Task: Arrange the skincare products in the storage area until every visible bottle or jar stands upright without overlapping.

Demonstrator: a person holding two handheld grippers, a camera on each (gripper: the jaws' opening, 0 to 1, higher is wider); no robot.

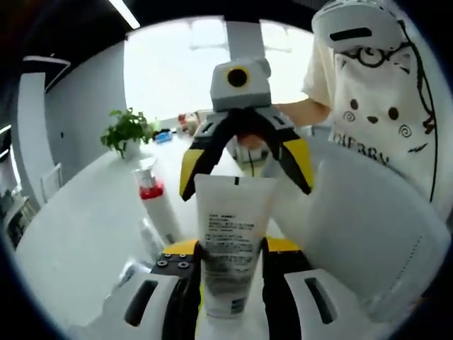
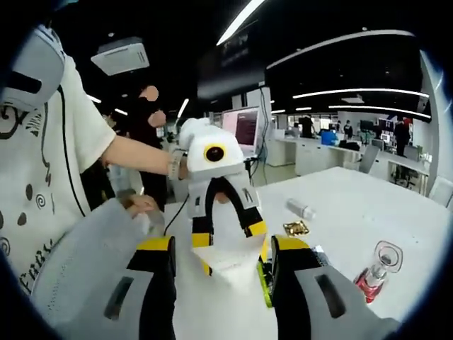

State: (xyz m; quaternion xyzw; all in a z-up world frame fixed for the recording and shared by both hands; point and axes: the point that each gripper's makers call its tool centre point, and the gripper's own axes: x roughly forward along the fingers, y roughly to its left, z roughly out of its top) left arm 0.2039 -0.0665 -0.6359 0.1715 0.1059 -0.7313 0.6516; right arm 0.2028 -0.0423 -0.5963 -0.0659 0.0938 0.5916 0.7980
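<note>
While the left gripper (image 1: 230, 265) clamps a white tube (image 1: 231, 234) with small printed text, the right gripper (image 1: 244, 166) stands spread just behind the tube's flat top end.

Seen from the right gripper view, its jaws are apart, and the tube (image 2: 230, 244) lies between them, held by the left gripper (image 2: 225, 237). A white bottle with red collar (image 1: 154, 205) stands upright on the white table (image 1: 78, 241), left of the tube.

The squeeze tube (image 1: 232, 248) looks like matt white plastic with printed text. The table (image 1: 85, 227) is smooth, glossy white. The tipped bottle (image 2: 376, 273) is clear glass with pink liquid.
</note>
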